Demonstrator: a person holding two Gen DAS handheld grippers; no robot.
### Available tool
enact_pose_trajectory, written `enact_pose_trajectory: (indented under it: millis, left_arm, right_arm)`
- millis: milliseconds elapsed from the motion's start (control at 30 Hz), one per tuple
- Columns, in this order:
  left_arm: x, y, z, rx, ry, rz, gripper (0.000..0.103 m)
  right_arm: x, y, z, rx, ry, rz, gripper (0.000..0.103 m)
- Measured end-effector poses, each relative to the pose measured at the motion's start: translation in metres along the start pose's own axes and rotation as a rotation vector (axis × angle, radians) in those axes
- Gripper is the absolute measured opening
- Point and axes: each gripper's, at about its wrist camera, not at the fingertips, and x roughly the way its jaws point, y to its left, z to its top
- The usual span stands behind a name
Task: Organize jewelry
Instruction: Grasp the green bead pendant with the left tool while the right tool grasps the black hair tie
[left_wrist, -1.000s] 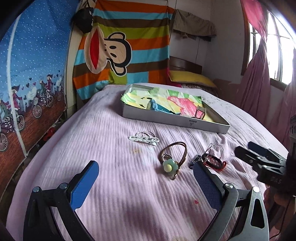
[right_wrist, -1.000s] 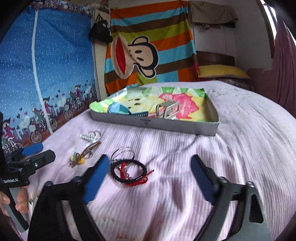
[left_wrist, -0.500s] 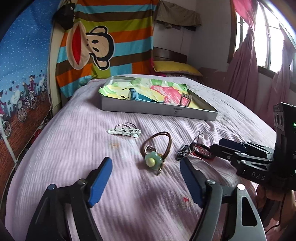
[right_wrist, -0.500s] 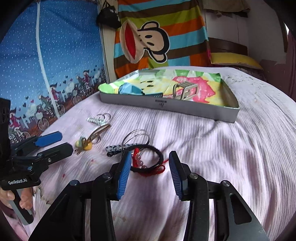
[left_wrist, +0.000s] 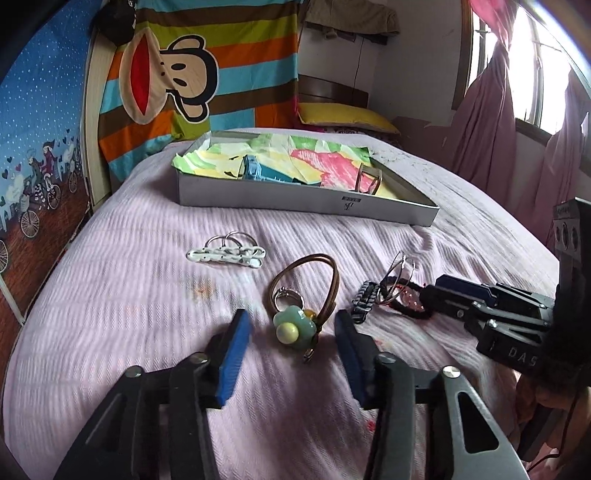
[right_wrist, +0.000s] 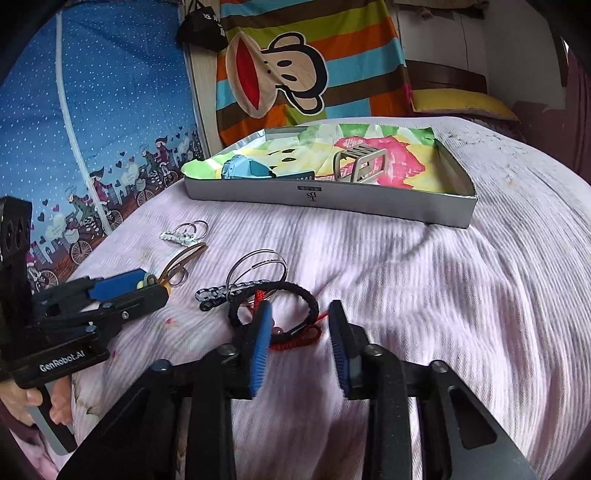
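Both grippers hover low, fingers apart: left gripper (left_wrist: 291, 332) around flower hair tie (left_wrist: 295, 328), right gripper (right_wrist: 297, 325) around black bracelet (right_wrist: 295, 295).

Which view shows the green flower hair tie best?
Left wrist: the green flower hair tie lies whole and unobstructed between the open left gripper fingers. In the right wrist view, the left gripper mostly hides it.
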Motion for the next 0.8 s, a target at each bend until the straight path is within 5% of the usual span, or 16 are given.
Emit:
enact_pose_trajectory:
  millis: [200, 433, 567, 800]
  left_arm:
    - [0.002, 0.002, -0.002, -0.010, 0.006, 0.002, 0.027]
    - [0.004, 0.002, -0.002, -0.013, 0.006, 0.003, 0.027]
    - [0.004, 0.002, -0.002, -0.013, 0.006, 0.004, 0.026]
    - [0.000, 0.002, -0.004, -0.014, -0.020, 0.011, 0.026]
  right_arm:
    - [0.012, 0.000, 0.012, 0.003, -0.003, 0.001, 0.021]
    - [0.028, 0.001, 0.013, -0.001, 0.072, -0.006, 0.021]
    - [0.031, 0.005, 0.011, -0.021, 0.091, -0.013, 0.010]
    - [0.021, 0.002, 0.011, -0.015, 0.043, -0.016, 0.007]
